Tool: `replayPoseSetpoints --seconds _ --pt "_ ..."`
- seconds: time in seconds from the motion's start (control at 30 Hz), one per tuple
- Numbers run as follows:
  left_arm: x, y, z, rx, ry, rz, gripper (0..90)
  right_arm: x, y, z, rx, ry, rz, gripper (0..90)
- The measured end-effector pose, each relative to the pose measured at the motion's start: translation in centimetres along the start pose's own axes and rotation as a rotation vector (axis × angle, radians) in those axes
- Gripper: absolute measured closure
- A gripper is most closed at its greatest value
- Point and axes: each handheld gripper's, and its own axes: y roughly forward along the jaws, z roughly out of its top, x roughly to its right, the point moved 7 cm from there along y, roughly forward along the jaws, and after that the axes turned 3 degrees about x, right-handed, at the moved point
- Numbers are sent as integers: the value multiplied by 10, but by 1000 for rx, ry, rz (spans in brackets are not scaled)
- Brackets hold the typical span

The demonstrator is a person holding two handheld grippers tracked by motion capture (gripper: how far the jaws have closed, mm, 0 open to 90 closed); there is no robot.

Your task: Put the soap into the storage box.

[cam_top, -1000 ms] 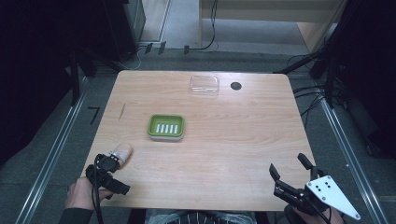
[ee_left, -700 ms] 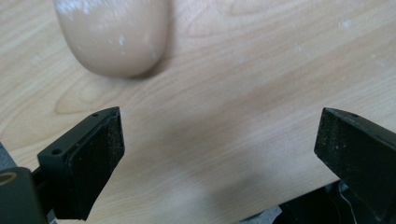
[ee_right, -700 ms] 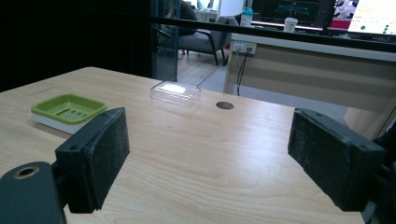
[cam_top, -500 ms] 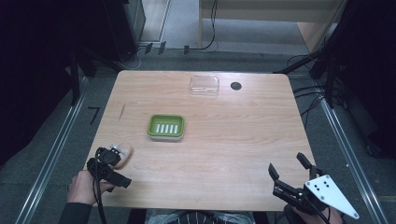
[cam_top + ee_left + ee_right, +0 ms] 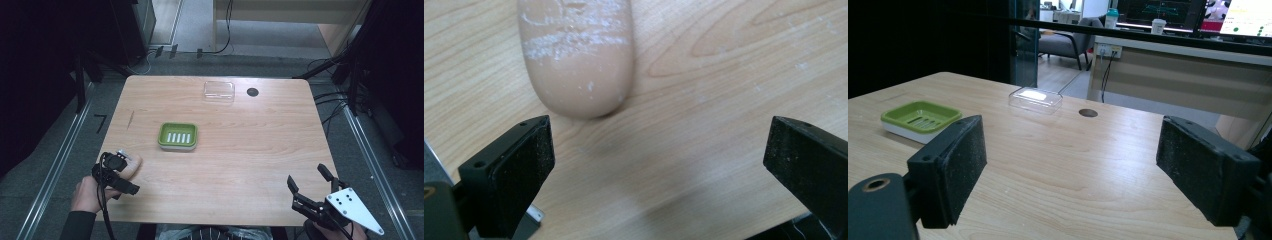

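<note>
Overhead, pale wooden table [image 5: 250,150] on grey floor, green soap dish [image 5: 178,136], clear box [image 5: 219,90], both grippers' fingers released.

Office-type lab space, set up as a test station. Pale wooden table [image 5: 240,150] stands inside a dark frame, with metal rails [image 5: 60,155] on the grey floor at left and right. Cables [image 5: 327,107] trail over the floor by the far right corner; plugs lie near the far left. Table has a round cable hole [image 5: 252,92]. Past the far edge: a long desk [image 5: 1188,75] with wall sockets [image 5: 1110,50], monitors [image 5: 1248,17], cups, and a grey armchair [image 5: 1063,45].
</note>
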Motion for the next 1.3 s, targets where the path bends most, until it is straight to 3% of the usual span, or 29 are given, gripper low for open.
replayPoseSetpoints --seconds 0.47,0.97,1.2,1.3 --pt "-18 5 18 14 -7 0 0 0 0 0 -3 -1 -1 132" --pt "-28 20 38 -1 -25 -14 0 0 0 0 -2 -6 -1 132" --pt "-35 29 45 -32 7 -15 0 0 0 0 -3 -4 -1 132" --pt "-37 31 46 -34 2 -11 0 0 0 0 1 -3 -2 133"
